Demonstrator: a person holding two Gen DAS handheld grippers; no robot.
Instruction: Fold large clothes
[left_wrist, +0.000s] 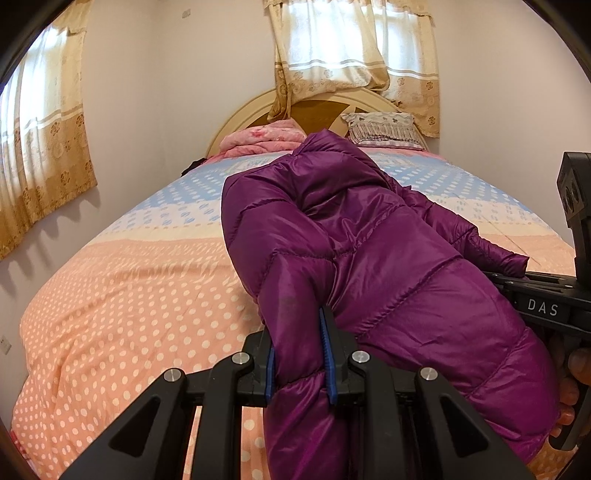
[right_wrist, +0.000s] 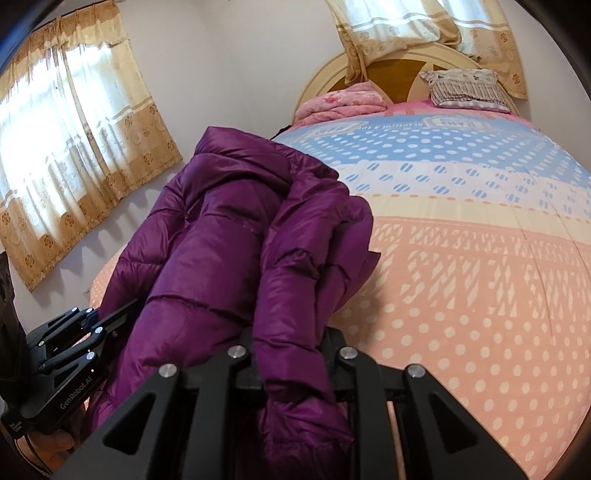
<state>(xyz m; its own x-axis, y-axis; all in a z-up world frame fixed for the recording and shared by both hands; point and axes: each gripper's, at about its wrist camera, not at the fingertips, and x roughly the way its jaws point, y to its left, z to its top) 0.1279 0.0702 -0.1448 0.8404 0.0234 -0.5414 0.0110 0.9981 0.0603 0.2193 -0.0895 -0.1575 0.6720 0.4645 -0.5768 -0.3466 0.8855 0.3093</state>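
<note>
A purple quilted puffer jacket (left_wrist: 369, 236) lies bunched lengthwise on the bed and hangs over its near edge. My left gripper (left_wrist: 300, 354) is shut on a fold of the jacket's near end, blue pads pressed on both sides. In the right wrist view the same jacket (right_wrist: 229, 236) lies to the left, and my right gripper (right_wrist: 291, 354) is shut on another thick fold of its near end. The right gripper also shows at the right edge of the left wrist view (left_wrist: 543, 306). The left gripper shows at the lower left of the right wrist view (right_wrist: 74, 347).
The bed has a polka-dot cover (left_wrist: 129, 295), peach near me and blue farther off. A pink folded blanket (left_wrist: 266, 140) and a patterned pillow (left_wrist: 384, 131) lie by the rounded headboard (left_wrist: 243, 114). Curtained windows (left_wrist: 40, 147) are on the left wall and behind the bed.
</note>
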